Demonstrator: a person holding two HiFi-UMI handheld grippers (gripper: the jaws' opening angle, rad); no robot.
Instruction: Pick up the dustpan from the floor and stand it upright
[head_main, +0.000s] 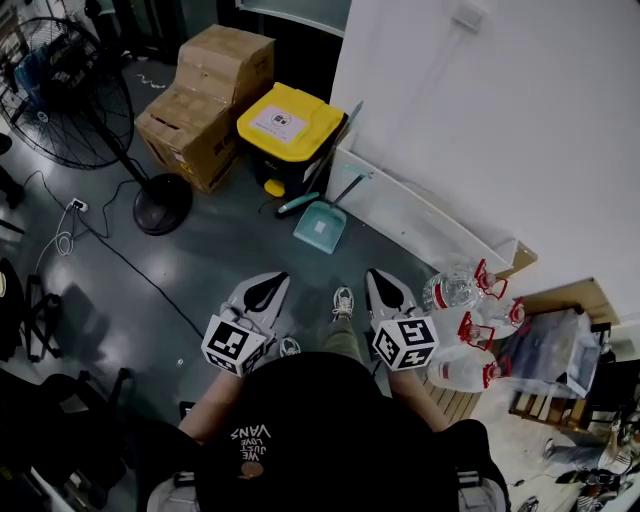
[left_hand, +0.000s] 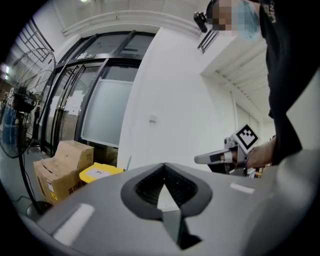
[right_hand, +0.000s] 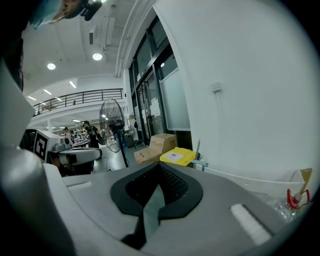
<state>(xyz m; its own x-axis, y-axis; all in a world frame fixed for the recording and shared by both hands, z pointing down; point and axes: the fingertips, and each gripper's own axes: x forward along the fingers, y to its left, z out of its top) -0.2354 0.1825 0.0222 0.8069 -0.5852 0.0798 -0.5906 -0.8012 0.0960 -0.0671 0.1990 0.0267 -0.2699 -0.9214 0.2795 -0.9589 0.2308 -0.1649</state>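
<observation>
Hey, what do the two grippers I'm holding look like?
The left gripper and right gripper match: pale grey wedge-shaped shells, black textured pads, and a white marker cube with black squares behind each. No cables show.

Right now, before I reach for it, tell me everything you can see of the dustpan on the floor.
The dustpan is pale teal and plastic-looking: a flat scoop with a small pale patch at its middle and a thin handle running toward the white wall. It lies flat on the grey floor, beside the black bin with the yellow lid. A short teal bar lies at its edge nearest the bin; touching or not, I cannot tell. Nothing holds it.
</observation>
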